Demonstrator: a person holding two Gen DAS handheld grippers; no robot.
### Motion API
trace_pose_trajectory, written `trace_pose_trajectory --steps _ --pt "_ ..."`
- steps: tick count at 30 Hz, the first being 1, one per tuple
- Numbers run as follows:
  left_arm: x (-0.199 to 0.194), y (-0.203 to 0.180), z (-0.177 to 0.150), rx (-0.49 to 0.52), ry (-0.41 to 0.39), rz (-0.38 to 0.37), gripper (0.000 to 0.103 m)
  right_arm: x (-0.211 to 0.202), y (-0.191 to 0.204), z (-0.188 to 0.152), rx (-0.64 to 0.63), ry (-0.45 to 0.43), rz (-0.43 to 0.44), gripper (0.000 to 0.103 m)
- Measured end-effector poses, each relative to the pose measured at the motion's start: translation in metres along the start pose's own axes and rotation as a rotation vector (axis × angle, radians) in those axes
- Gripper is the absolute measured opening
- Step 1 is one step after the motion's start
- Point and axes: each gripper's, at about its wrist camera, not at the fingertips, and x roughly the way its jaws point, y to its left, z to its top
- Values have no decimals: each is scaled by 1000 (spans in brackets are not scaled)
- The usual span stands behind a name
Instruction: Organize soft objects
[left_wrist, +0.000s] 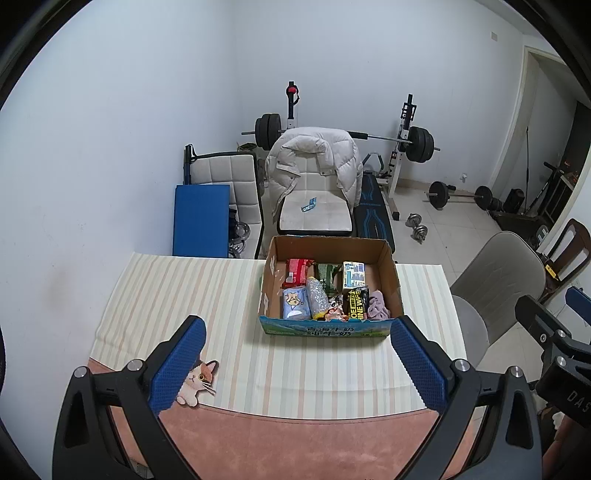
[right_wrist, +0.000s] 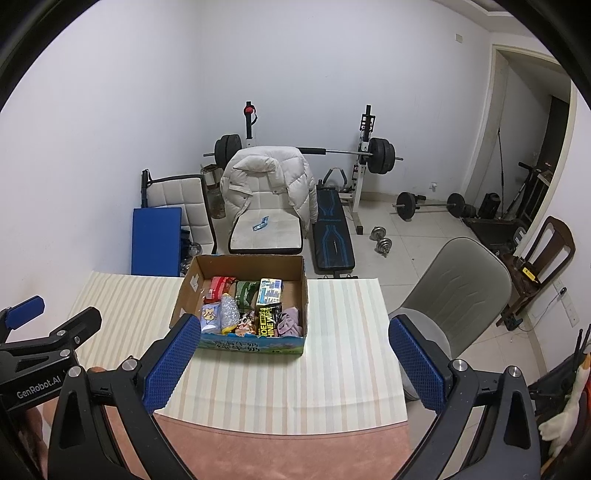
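Both tongs are built alike: black plastic arms ending in blue pads with a fine knurled grid. On the left tongs (left_wrist: 297, 363) a silver round screw sits at each arm joint, two per side. The right tongs (right_wrist: 291, 363) carry the same screws. In the right view, at 9 o'clock, the left unit's black body reads "GenRobot.AI" in white. In the left view, at 3 o'clock, the right unit's body shows "DA5".

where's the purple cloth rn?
In the cardboard box, near-right corner, in both wrist views: the purple cloth lies crumpled right beside the black wipes pack, against the box's right wall.
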Motion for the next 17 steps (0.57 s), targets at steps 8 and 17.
trace_pose_trajectory --steps 8,17 --pt "0 -1 3 -3 -6 2 103 0 0 0 -3 -2 -1 103" --pt "0 -2 7 -9 -9 6 103 0 -1 1 -4 -3 -1 103"
